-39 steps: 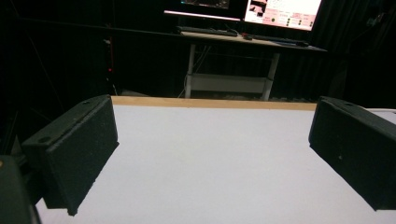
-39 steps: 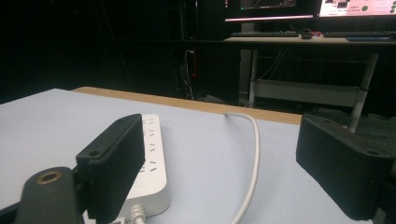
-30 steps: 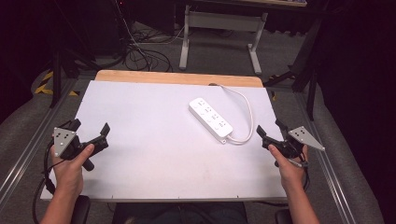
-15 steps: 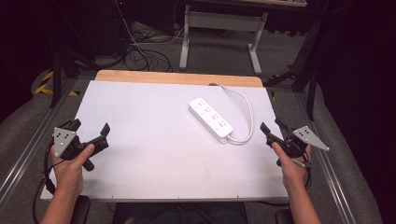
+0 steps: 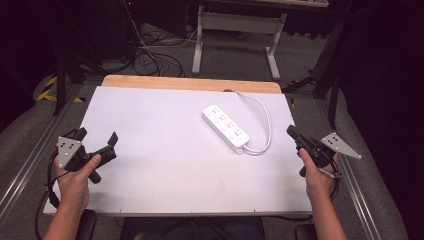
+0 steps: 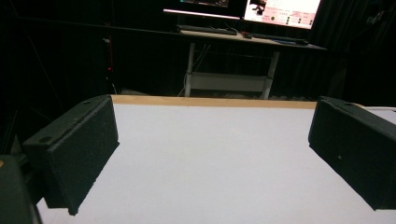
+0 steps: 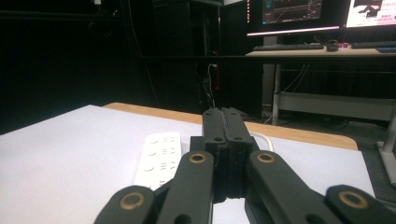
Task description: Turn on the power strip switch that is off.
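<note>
My right gripper (image 5: 296, 135) is clenched on nothing, jaws just snapped together, and my left gripper (image 5: 95, 142) hangs wide open. The power strip (image 5: 225, 125) sits mid-table, near the right one. Closed jaws would probably just shove it and snag its cord (image 5: 264, 120).

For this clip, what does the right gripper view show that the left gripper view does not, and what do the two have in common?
Right gripper view: the white power strip lying on the table just beyond the right claw, whose jaws have just been closing and now meet with nothing between them; the strip's white cable curves behind them.

Left gripper view: the left claw with its jaws spread wide over bare table, nothing between them.

Both: the white table top with its wooden far edge, and a dark room behind with a desk and lit monitors.
</note>
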Tool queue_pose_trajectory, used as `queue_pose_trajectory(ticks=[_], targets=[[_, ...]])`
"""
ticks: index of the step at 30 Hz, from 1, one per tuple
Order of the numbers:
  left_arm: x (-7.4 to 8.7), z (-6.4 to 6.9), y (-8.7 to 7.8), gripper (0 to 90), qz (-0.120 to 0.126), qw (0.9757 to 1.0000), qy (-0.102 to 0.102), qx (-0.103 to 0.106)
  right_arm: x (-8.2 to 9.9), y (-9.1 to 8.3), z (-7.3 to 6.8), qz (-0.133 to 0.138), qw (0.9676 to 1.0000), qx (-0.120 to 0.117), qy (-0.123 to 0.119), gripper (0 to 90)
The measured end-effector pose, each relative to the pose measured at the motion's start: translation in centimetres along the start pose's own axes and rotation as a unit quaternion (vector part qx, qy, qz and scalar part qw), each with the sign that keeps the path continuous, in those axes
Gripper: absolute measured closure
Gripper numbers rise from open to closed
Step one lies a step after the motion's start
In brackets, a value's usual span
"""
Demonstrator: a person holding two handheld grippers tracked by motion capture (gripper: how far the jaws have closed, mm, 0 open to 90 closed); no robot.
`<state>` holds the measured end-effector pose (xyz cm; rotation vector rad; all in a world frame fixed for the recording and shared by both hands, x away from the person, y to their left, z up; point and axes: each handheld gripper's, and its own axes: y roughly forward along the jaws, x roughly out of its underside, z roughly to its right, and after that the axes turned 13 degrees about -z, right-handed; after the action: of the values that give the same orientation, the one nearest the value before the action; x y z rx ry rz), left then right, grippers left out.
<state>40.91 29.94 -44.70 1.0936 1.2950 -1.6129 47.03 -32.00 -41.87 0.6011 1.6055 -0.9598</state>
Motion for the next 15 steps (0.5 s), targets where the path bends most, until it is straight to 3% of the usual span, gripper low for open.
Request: queue_pose_trajectory(ticks=[15], targets=[[0.0,0.0,0.0,2.1,-0.001,1.0,0.001,0.0,-3.3,1.0,-0.7,-0.019,0.9994,-0.02,-0.022,90.0]])
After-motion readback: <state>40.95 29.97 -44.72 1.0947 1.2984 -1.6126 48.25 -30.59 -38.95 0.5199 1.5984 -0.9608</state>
